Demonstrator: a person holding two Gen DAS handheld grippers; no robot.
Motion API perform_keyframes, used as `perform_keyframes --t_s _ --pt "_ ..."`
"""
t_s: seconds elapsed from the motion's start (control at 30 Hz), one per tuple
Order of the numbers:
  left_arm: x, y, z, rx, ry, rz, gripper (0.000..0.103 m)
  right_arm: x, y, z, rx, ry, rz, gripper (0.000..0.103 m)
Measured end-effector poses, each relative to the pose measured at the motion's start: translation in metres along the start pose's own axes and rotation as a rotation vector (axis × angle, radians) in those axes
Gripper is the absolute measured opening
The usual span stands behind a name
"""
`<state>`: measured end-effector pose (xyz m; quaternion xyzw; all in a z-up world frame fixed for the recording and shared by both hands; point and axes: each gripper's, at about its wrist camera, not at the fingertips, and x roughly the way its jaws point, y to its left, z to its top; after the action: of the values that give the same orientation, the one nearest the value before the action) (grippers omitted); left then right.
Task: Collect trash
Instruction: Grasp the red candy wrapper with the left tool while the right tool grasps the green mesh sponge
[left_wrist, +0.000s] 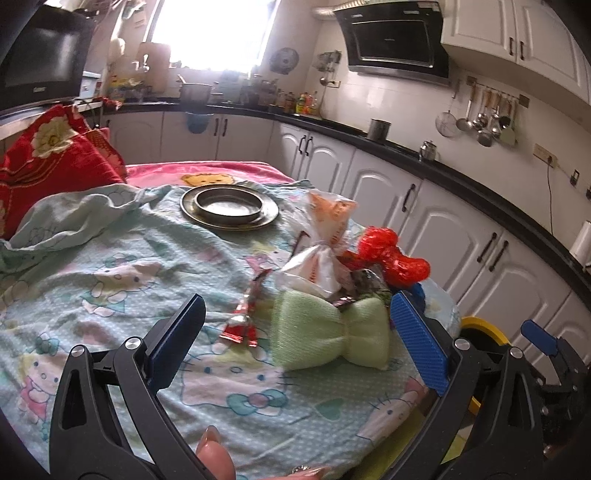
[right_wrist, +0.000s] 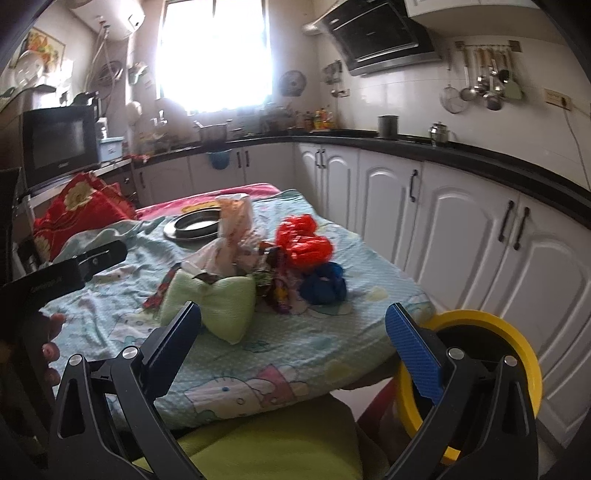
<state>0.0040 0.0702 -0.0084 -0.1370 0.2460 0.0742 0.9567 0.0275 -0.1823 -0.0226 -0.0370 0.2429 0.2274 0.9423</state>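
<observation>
A heap of trash lies on the cartoon-print cloth (left_wrist: 110, 280) of the table: a knotted white and orange plastic bag (left_wrist: 325, 243) (right_wrist: 231, 236), a red plastic bag (left_wrist: 391, 254) (right_wrist: 303, 242), a crumpled blue bag (right_wrist: 323, 282), dark snack wrappers (right_wrist: 273, 284) and a red candy wrapper (left_wrist: 242, 317). A pale green bow-shaped cushion (left_wrist: 328, 332) (right_wrist: 214, 302) lies in front of the heap. My left gripper (left_wrist: 295, 321) is open, its fingers on either side of the cushion and the red wrapper. My right gripper (right_wrist: 295, 328) is open and empty, short of the table's near edge. A yellow-rimmed bin (right_wrist: 517, 350) (left_wrist: 484, 328) stands beside the table.
A metal plate with a bowl on it (left_wrist: 229, 206) (right_wrist: 195, 225) sits farther back. A red flowered pillow (left_wrist: 48, 162) lies at the far left. White cabinets under a black counter (right_wrist: 461, 155) run along the right. A green cushion (right_wrist: 266, 443) lies below the table's edge.
</observation>
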Motion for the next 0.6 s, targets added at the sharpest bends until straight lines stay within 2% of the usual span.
perform_keyframes --t_s 0.33,0.6 --pt "0.011 0.033 0.006 -0.031 0.015 0.076 0.092 0.032 0.034 0.01 -0.06 0.012 0.088 0.097" --pt "0.037 0.065 0.016 -0.054 0.059 0.132 0.092 0.073 0.033 0.012 -0.053 0.073 0.108 0.097"
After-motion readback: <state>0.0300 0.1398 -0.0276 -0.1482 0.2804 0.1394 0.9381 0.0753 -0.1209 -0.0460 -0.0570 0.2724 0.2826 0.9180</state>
